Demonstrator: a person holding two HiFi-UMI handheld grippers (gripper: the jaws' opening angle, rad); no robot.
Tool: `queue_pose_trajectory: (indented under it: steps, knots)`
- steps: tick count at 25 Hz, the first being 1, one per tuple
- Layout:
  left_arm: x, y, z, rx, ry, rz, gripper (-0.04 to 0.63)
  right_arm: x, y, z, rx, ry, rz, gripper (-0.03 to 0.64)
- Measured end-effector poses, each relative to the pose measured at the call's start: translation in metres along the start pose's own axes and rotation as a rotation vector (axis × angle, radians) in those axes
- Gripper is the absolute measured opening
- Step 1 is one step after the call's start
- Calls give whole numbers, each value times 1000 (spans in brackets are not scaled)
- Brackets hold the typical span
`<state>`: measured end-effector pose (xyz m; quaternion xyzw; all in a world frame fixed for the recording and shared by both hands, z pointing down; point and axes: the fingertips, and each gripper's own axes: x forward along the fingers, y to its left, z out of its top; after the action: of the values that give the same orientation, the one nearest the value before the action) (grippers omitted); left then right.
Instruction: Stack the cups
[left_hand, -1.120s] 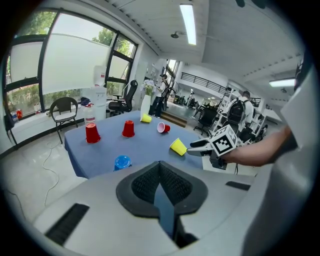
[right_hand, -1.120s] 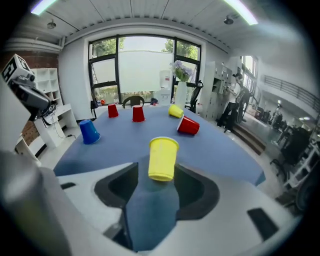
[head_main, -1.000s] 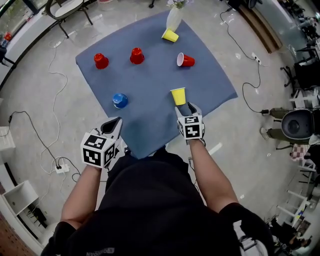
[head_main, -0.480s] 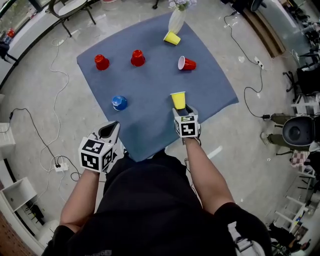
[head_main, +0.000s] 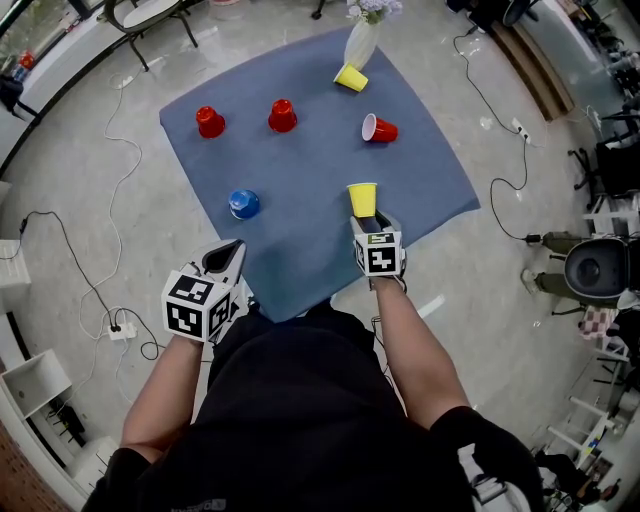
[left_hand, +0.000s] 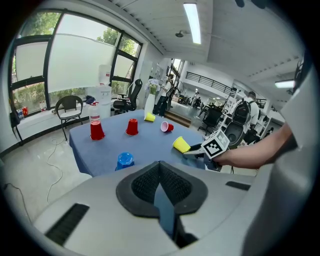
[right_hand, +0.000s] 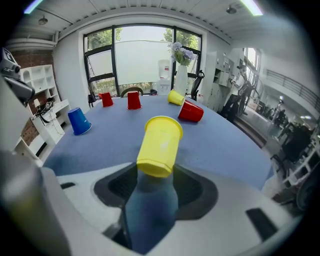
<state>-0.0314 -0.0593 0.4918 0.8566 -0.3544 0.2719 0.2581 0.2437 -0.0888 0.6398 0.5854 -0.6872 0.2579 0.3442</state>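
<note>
The yellow plastic cup (right_hand: 160, 144) is gripped at its narrow base by the right gripper (head_main: 367, 222), whose jaws are clamped on it. It is held tilted, mouth pointing away from the gripper, over the near right part of the blue cloth-covered table (head_main: 300, 250).

No stack has been built: not one cup is seen nested in another. The task is therefore judged to be at its very start, with a first cup in hand and all the stacking left to do.

Out on the cloth, the blue plastic cup (head_main: 243, 204) is found upside down, nearest on the left and well apart from the held one. Farther back, a red plastic cup (head_main: 210, 121) is stood upside down at the far left, and a second red plastic cup (head_main: 282, 115) is stood the same way near it. A third red cup (head_main: 379, 129) is laid on its side to the right. A second yellow cup (head_main: 350, 77) is tipped over at the far edge, just beside the white vase of flowers (head_main: 362, 40). Five cups are thus left to be gathered.

The left gripper (head_main: 230, 250) is held off the near left edge, its jaws pressed together with nothing between them.

No brand, label or word can be read on any cup. Only black-and-white square patterns are shown on the marker cubes (head_main: 195, 305).
</note>
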Motion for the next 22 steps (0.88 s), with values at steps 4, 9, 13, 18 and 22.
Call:
queue_pose_trajectory:
  steps: [4, 9, 13, 18, 22]
  knots:
    - [0, 0, 2, 7, -5, -6, 3, -9, 3, 8, -6, -22, 3, 225]
    - [-2, -2, 2, 17, -11, -22, 3, -22, 10, 16, -27, -49, 1, 225]
    - [-1, -3, 4, 23, -15, -35, 3, -31, 25, 23, -80, -65, 30, 225]
    - [-2, -6, 7, 31, -21, -43, 3, -35, 56, 25, -169, -61, 89, 225]
    - [-5, 1, 5, 20, -25, -33, 3, -38, 90, 34, -242, -62, 151, 225]
